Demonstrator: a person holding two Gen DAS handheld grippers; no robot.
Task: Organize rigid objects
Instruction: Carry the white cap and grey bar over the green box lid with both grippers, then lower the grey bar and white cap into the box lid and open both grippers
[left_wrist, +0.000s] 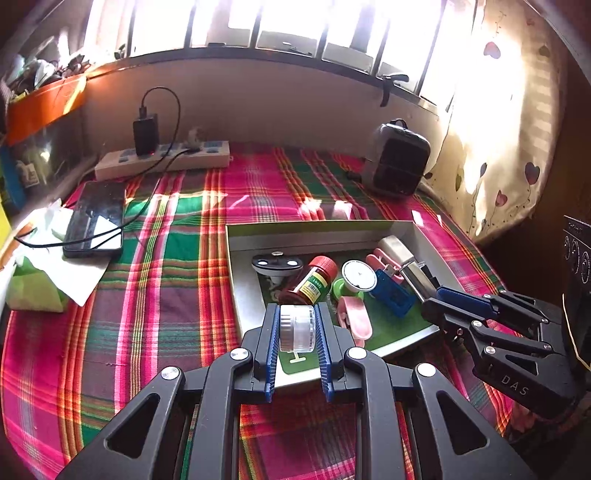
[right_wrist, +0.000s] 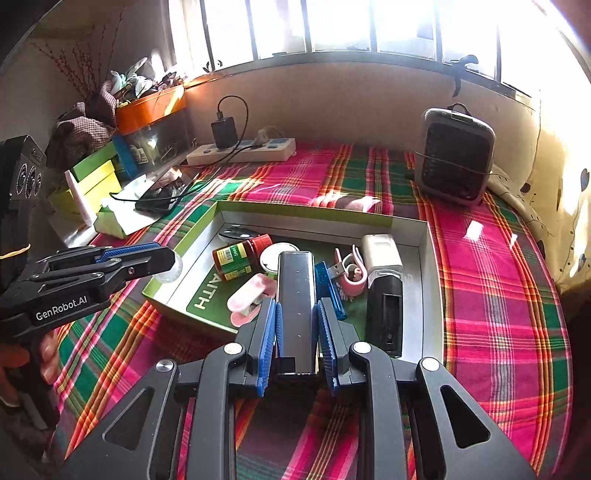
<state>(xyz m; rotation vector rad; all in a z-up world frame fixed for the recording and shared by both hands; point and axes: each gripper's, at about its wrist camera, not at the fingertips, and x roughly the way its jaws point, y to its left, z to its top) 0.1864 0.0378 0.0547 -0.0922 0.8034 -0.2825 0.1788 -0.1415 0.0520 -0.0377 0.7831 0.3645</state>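
A shallow box (left_wrist: 295, 229) (right_wrist: 317, 216) with green edges lies on the plaid cloth and holds several small items. My left gripper (left_wrist: 297, 325) is shut on a small clear plastic jar (left_wrist: 296, 328), held over the box's near edge. That gripper (right_wrist: 162, 258) shows at the left of the right wrist view, the jar (right_wrist: 173, 269) peeking from it. My right gripper (right_wrist: 297, 314) is shut on a dark metallic bar-shaped device (right_wrist: 296, 291) above the box. In the box lie a red-capped brown bottle (left_wrist: 308, 282) (right_wrist: 240, 254), a white round disc (left_wrist: 358, 275), pink clips (left_wrist: 354, 319) (right_wrist: 249, 295) and a blue piece (left_wrist: 391, 291).
A phone (left_wrist: 96, 221) on white paper with a cable, a power strip (left_wrist: 162, 158) (right_wrist: 243, 149) with a black charger, and a grey speaker-like box (left_wrist: 399, 162) (right_wrist: 456, 155) stand on the cloth. A black and white device (right_wrist: 384, 295) lies in the box's right side. A hand (right_wrist: 48, 354) grips the left tool.
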